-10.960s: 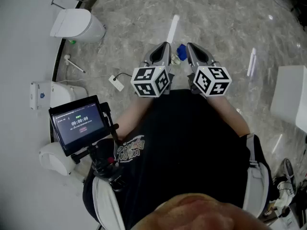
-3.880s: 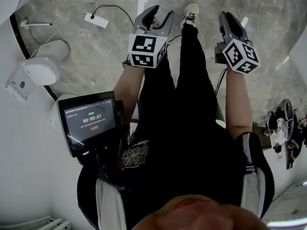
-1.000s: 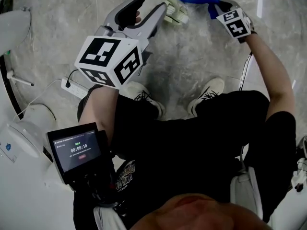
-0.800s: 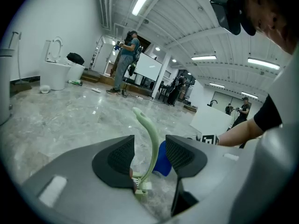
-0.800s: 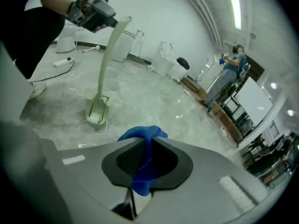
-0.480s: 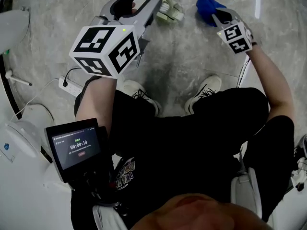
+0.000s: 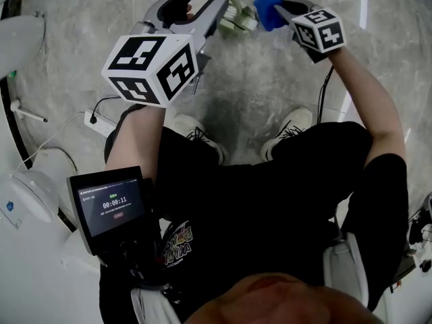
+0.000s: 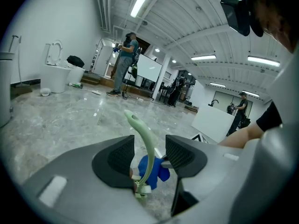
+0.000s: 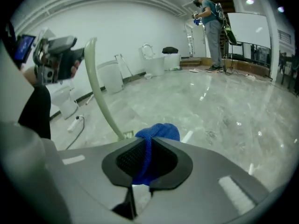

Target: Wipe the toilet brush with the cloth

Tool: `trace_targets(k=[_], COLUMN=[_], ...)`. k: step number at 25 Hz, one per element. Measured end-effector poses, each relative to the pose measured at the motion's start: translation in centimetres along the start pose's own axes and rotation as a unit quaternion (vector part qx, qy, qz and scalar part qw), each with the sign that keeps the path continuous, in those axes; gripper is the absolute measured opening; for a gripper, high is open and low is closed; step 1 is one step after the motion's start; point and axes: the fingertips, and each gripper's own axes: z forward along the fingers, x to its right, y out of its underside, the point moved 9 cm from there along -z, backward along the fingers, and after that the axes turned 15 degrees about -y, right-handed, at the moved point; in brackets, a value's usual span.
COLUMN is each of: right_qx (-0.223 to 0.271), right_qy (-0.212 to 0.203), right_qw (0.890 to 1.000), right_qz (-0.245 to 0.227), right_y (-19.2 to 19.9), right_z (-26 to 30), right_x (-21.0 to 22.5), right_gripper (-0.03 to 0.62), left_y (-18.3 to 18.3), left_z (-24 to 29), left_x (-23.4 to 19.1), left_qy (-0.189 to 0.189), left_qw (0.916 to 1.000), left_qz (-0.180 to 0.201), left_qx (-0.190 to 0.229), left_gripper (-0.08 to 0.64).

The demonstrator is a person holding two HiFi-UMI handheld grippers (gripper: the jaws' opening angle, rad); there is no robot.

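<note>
Toilet brush (image 8: 149,148) is up off the floor (image 7: 270,93), carried by my left tongs (image 8: 149,141). They are clenched on its lower end, where white bristles show down between the pads (image 8: 117,160). The pale green handle curves away toward 12 o'clock, its hang hole at the far tip, and it runs closer to the pad at 9 o'clock than to the other.

My right tongs (image 9: 148,143) are clenched on the blue cloth (image 9: 161,130). A fold is pinched flat between the pads and the rest bulges out past the tips.

From the head view the left tongs sit at 11 o'clock and the right at 1 o'clock. The cloth is just beside the brush head, at its 3 o'clock. I cannot tell whether cloth and brush touch. In the right gripper view the handle slants past the cloth at its 10 o'clock.
</note>
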Motion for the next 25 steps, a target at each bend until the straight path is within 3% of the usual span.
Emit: trace_targets(k=[4,9,14,19,25], right_qx=[0.072,0.156,0.184,0.113,-0.058], right_qy=[-0.044,-0.087,-0.158,-0.261,-0.324], right_qw=[0.996,0.984,0.969,0.953,0.941], right_qz=[0.012,0.0,-0.045,-0.1,-0.081], right_y=[-3.9,-7.8,-11.2,-11.7,-5.8], right_z=[-2.7,-7.0,-10.7,-13.6,-9.0], right_x=[-1.7,-4.3,-7.3,-9.3,-9.8], right_gripper=[0.035,0.035,0.035,0.035,0.035], left_y=[-0.3,-0.2,-0.6,-0.9,-1.2], left_z=[0.1,0.2,0.2,0.3,0.3], left_x=[0.2,0.3,0.2,0.1,-0.6], left_qy=[0.003,0.005,0.006,0.007,0.004], left_qw=[1.0,1.0,1.0,0.9998,0.999], left_qz=[0.0,0.003,-0.006,-0.013,-0.041], left_qx=[0.003,0.002,0.005,0.01,0.014], left_gripper=[0.21,0.21,0.21,0.21,0.21])
